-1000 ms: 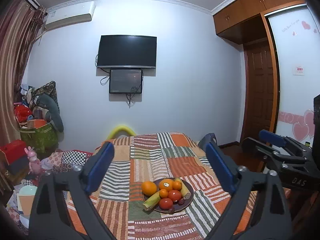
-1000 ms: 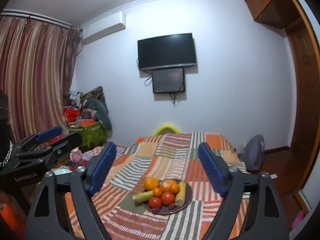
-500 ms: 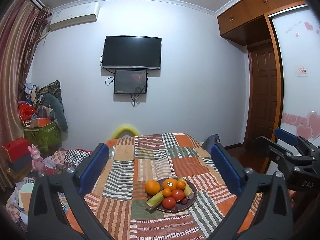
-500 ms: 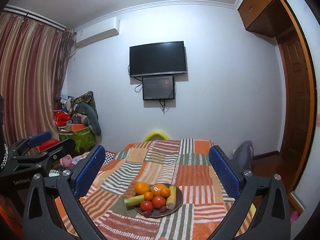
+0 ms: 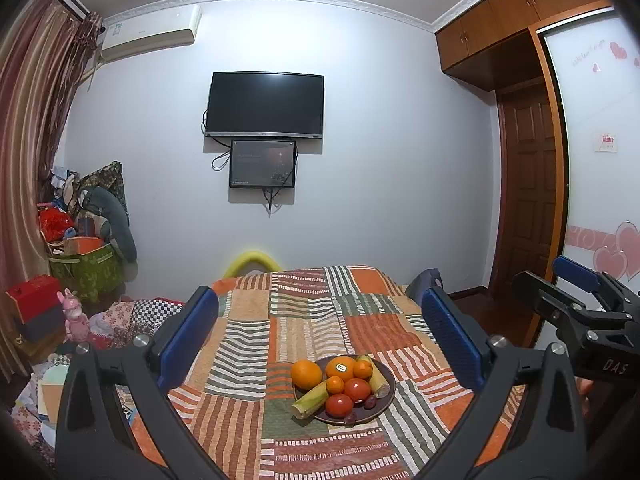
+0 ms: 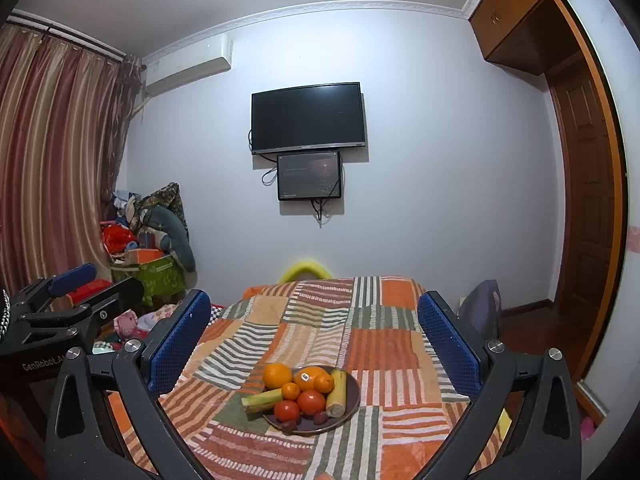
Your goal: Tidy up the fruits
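Both grippers hover above the near end of the bed [image 5: 304,320], neither touching anything. Left gripper [image 5: 320,344]: jaws spread wide, nothing between them. Right gripper [image 6: 312,340]: jaws likewise spread wide and empty.

The fruit sits piled on a dark plate [image 5: 387,398] resting on the striped patchwork quilt. On the plate: a large orange [image 5: 306,374] at the left rim, a stickered orange [image 5: 340,368] behind, small tangerines, two tomatoes [image 5: 339,405] in front, some dark plums, and two pale green stalk pieces [image 5: 310,399].

Key relation: the plate lies ahead of and below both sets of jaws, close to the centre line of each. In the left view it sits slightly right of centre; in the right view, roughly centred. Neither hand looks clearly nearer.

Long axes: the left stalk piece runs diagonally, near-left to far-right; the right one [image 6: 337,394] points nearly straight away. A grasp across the diagonal one would probably need wrist rotation.
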### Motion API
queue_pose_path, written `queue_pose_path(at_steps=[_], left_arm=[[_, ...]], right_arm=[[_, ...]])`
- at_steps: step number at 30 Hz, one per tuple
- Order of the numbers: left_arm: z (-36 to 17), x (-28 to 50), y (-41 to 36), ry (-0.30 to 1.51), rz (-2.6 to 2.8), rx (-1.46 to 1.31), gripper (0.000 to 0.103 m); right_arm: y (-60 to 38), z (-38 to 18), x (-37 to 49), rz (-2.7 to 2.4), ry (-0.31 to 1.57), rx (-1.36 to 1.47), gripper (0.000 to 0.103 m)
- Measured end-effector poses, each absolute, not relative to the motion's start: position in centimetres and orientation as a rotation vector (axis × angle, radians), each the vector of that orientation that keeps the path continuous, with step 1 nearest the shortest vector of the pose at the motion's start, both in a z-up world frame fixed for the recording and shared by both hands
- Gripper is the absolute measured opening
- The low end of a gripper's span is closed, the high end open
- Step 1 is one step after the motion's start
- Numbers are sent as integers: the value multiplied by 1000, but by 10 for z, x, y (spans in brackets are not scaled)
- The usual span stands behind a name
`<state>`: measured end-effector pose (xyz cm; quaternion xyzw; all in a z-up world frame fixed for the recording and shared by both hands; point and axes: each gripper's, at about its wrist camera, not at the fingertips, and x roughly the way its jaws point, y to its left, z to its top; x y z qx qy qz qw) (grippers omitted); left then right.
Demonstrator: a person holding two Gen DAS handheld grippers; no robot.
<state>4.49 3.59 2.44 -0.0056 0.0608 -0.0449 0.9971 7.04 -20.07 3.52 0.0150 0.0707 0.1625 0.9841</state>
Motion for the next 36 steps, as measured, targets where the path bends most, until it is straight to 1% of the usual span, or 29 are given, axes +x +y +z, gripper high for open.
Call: queue_pose_path(at_steps=[36], left_arm=[[21, 50, 36, 138, -103, -8, 103]], right_arm=[[-196, 36, 71, 326, 157, 8, 103]])
